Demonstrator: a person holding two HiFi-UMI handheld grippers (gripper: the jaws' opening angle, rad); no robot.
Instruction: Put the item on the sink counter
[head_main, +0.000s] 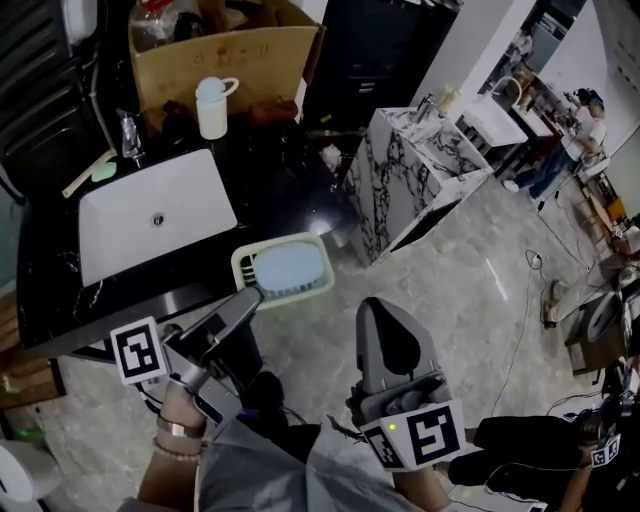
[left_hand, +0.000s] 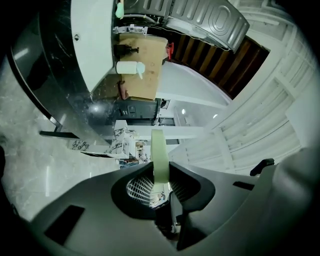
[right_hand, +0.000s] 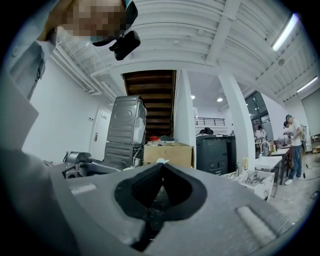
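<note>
Step in hand, by my reading: carry. Left claw (head_main: 250, 297) partly open, clamped on the rim of the pale green tray (head_main: 283, 270), something blue lying in it. Right claw (head_main: 380, 312) shut, empty. Tray hangs off the table's (head_main: 280, 190) near edge, above the floor, open side up. Its long axis runs roughly along that edge, away from the claw. Next move likely calls for reaching to bare top right of the sink (head_main: 150, 215), lowering flat, then releasing.
</note>
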